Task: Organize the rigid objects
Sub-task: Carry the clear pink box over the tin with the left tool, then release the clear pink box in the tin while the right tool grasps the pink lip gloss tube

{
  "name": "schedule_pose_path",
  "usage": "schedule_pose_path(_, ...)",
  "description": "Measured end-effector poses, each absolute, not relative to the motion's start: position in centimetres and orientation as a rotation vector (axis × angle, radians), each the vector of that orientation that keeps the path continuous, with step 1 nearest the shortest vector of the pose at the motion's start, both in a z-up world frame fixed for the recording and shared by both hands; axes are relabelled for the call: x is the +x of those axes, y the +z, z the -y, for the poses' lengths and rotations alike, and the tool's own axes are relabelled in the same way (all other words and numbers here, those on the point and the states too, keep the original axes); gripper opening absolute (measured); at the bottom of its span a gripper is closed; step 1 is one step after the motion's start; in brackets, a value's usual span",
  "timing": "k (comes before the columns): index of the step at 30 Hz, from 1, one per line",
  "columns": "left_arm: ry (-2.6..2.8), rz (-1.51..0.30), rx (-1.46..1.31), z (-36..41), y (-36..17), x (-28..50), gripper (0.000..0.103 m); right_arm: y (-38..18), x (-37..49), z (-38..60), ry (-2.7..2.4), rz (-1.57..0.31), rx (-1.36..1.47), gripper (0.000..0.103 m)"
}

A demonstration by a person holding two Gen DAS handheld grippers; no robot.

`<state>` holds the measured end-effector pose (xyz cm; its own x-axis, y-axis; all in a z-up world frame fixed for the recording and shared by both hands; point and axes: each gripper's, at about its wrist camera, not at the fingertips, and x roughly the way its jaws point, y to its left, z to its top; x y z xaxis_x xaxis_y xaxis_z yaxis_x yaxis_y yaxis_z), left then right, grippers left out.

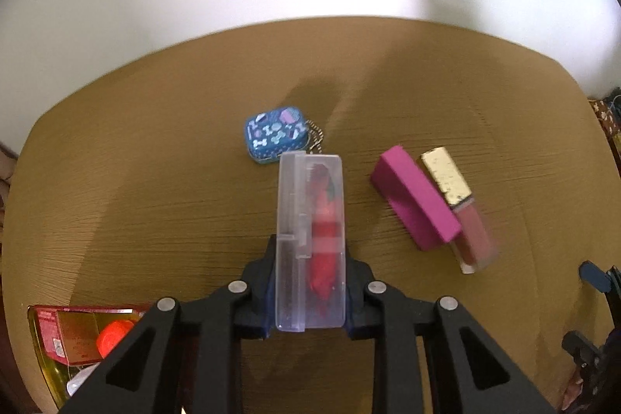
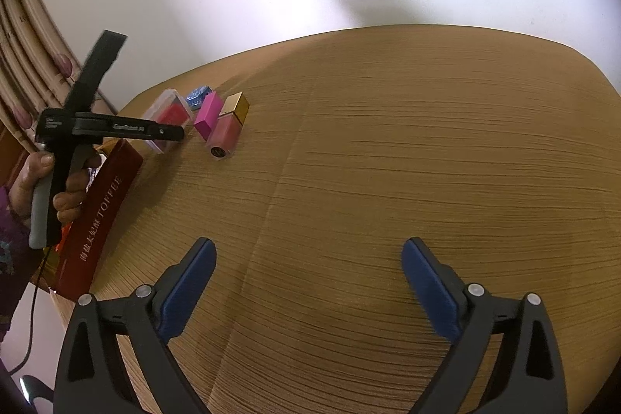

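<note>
One clear plastic case [image 1: 310, 243] pinched between left gripper [image 1: 310, 282] pads, angled steeply down near table [image 2: 388, 142] left edge. One blue tin [image 1: 276, 135], one magenta box [image 1: 415, 198], one lip gloss [image 1: 460, 208] laid beside. One toffee box [image 2: 99, 216] at left edge. Right gripper [image 2: 308, 288] held spread wide, nothing between.

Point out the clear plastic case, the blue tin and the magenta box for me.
clear plastic case [image 1: 306, 220], left wrist view, lid middle
blue tin [image 1: 274, 134], left wrist view, patterned top
magenta box [image 1: 417, 198], left wrist view, top face
</note>
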<state>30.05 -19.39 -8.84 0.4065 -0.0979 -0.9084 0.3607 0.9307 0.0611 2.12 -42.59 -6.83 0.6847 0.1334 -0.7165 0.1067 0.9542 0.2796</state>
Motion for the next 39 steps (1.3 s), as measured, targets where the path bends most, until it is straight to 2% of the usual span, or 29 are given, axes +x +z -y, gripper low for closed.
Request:
schedule_pose_path(12, -0.344, -1.033, 0.093, 16.3, -3.9, 19.4, 0.025, -7.0, 2.7, 41.7, -0.007, -0.835, 0.275, 0.096)
schedule_pose_path(18, -0.335, -1.014, 0.022, 13.0, -2.4, 14.3, 0.025, -5.3, 3.9, 40.3, 0.049, -0.821, 0.255, 0.096)
schedule_pose_path(23, -0.297, -0.99, -0.017, 10.4, -0.1, 11.6, 0.025, -4.3, 7.7, 36.6, 0.098, -0.833, 0.121, 0.087)
schedule_pose_path(25, -0.276, -0.979, -0.035, 9.0, 0.5, 10.5, 0.025, -4.6, 9.3, 35.6, 0.097, -0.854, 0.093, 0.075)
schedule_pose_path(28, -0.246, -0.957, -0.049, 6.8, 2.0, 9.5, 0.025, -5.2, 10.9, 35.2, 0.09, -0.876, 0.086, 0.062)
schedule_pose_path(39, -0.168, -0.956, -0.14, 1.0, 1.9, 7.6, 0.025, -5.6, 15.0, 34.2, 0.079, -0.94, 0.034, 0.062)
